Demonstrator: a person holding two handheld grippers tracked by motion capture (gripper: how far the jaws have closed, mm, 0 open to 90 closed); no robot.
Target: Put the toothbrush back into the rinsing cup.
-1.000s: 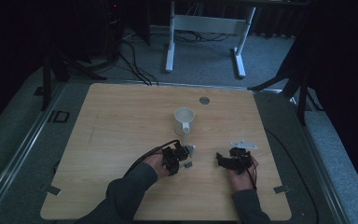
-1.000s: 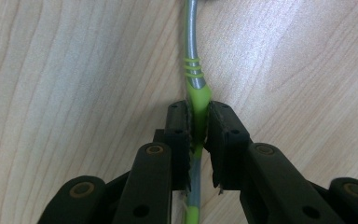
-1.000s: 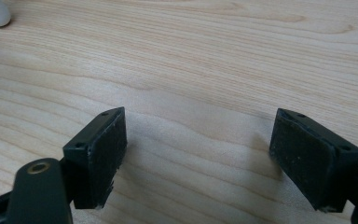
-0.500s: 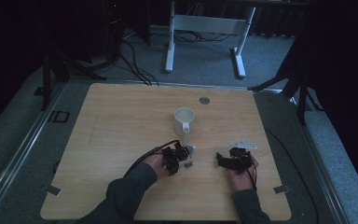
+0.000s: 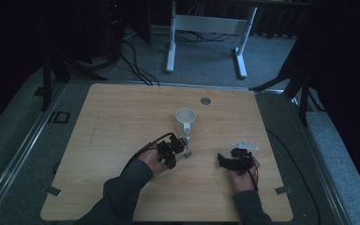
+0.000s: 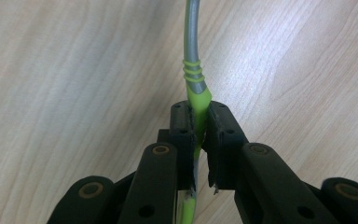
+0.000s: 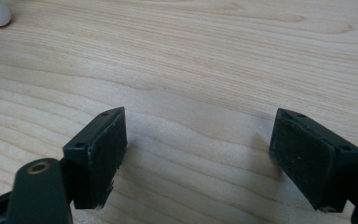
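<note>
I see a pale wooden table (image 5: 122, 122) with fine light-brown grain streaks. On it stands a white cup (image 5: 185, 118), and near the far edge sits a small grey disc (image 5: 206, 100). My left gripper (image 6: 200, 119) is black with brass-coloured rivets, and it pinches a utensil (image 6: 193, 70) with a lime-green ribbed handle and grey metal shaft. My right gripper (image 7: 198, 154) is matte black too.

Worktop (image 5: 122, 122): light wood, rounded corners, on dark grey carpet (image 5: 14, 136). Round grey disc (image 5: 206, 100) set in worktop near far edge, centre-right. Tape bits at near-left (image 5: 52, 191) and near-right (image 5: 282, 190) corners. Beyond far edge: white frame stand (image 5: 206, 28) w/ two legs on floor; black cables (image 5: 131, 65) loose on carpet to its left. Background dark, detail not legible.
</note>
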